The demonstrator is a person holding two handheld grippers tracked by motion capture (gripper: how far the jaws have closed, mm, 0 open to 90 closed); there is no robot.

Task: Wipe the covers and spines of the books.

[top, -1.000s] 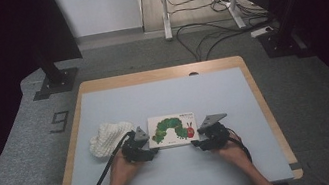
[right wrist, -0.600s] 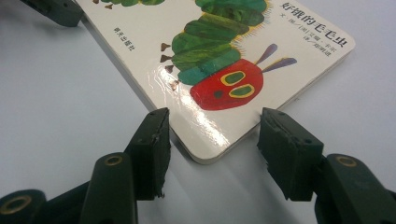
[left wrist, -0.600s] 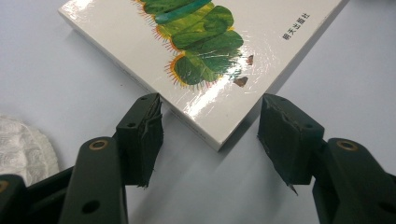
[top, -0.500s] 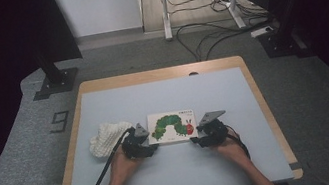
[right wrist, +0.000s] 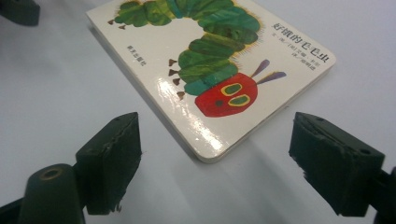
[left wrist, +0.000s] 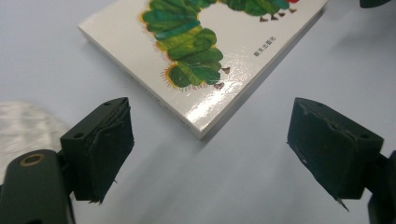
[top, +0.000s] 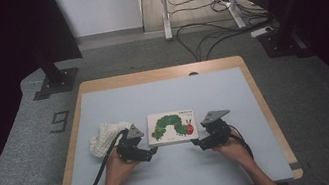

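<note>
Now both grippers, left (top: 148, 151) and right (top: 196, 143), have just opened off the book (top: 172, 126) near the table's (top: 162, 93) front edge, and a careless re-grip could skid it.

Book (left wrist: 201, 70): glossy board cover, glare on corner, thick card edges. Tabletop (top: 163, 95): matt, smooth pale blue, wood rim. Fingers (right wrist: 112, 158): matt black rubbery pads, rough frayed edges. White cloth (top: 104, 135): knobbly, soft knit.
</note>
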